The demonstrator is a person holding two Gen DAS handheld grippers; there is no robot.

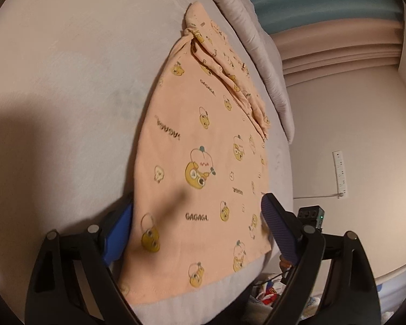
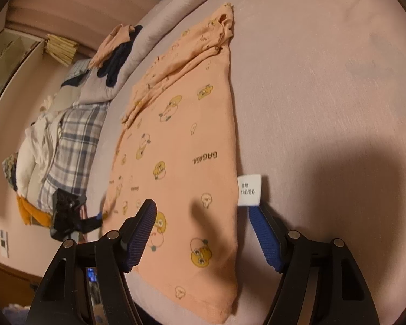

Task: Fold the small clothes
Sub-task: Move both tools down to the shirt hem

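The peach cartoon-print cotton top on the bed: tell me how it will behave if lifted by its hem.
The peach cartoon-print cotton top will probably drape limply: its folded sleeve is already bunched and wrinkled. It looks thin, so likely light. The grey bed sheet seems soft, so pushing may ruck the top rather than slide it.

Warm, dim indoor light tints both views pinkish. Soft dark shadows fall across the bed (image 1: 67,67) near the cameras. Fisheye bending curves the edges, corners vignette black, and detail is slightly soft.
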